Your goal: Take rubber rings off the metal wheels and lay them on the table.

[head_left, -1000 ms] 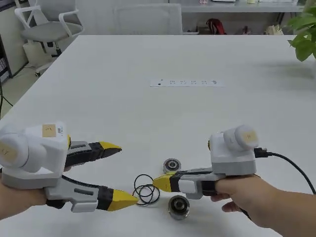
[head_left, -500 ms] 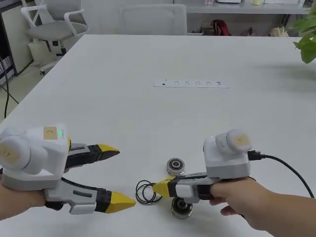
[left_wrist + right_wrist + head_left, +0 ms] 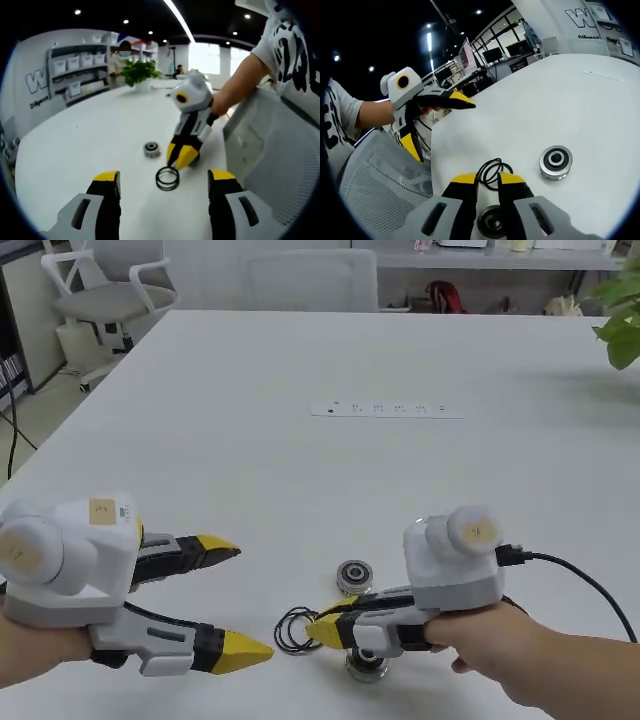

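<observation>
White table (image 3: 300, 370), two hand-held grippers, two metal wheels, rubber rings.
Wall lettering (image 3: 35, 82): large "W", the smaller line unreadable. Left gripper (image 3: 252, 600): jaws spread wide, empty. Right gripper (image 3: 312, 628): jaws nearly together, tips at the rings; any grasp cannot be told. Metal wheels (image 3: 352, 576) (image 3: 366, 666): lying flat, bores up. Black rubber rings (image 3: 292, 630): flat, overlapping, between the grippers.

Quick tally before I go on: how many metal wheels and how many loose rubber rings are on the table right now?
Metal wheels: 2, the far wheel and the near wheel.
Loose rubber rings: at least 2; they overlap in one small heap, so the exact count is unclear.
Total: at least 4.
</observation>
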### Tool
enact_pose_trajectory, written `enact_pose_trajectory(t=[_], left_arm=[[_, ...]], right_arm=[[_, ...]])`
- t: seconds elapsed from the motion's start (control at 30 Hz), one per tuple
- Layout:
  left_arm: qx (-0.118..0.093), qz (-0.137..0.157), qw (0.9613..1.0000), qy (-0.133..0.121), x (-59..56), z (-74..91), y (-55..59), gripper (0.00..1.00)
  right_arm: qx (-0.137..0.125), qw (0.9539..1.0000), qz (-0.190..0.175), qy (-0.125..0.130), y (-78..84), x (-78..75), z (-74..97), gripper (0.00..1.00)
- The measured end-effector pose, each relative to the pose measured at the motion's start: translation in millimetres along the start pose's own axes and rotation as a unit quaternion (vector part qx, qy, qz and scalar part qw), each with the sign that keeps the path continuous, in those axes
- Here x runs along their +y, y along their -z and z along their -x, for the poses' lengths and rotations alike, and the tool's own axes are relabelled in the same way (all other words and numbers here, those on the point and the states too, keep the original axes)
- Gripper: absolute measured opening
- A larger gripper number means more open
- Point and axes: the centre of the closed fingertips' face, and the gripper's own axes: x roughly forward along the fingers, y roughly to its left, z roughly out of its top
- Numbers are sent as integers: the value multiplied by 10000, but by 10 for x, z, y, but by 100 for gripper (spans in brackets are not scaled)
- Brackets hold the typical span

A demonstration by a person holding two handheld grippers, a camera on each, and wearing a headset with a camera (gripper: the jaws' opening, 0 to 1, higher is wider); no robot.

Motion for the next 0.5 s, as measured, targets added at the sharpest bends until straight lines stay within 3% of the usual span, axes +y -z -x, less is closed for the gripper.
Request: enact_pose_trajectory(t=[0.5], left_arm=[[44,34,10000,54,-38,-40,23,72]], right_arm=[[-41,9982,593,54,-55,31,220,34]])
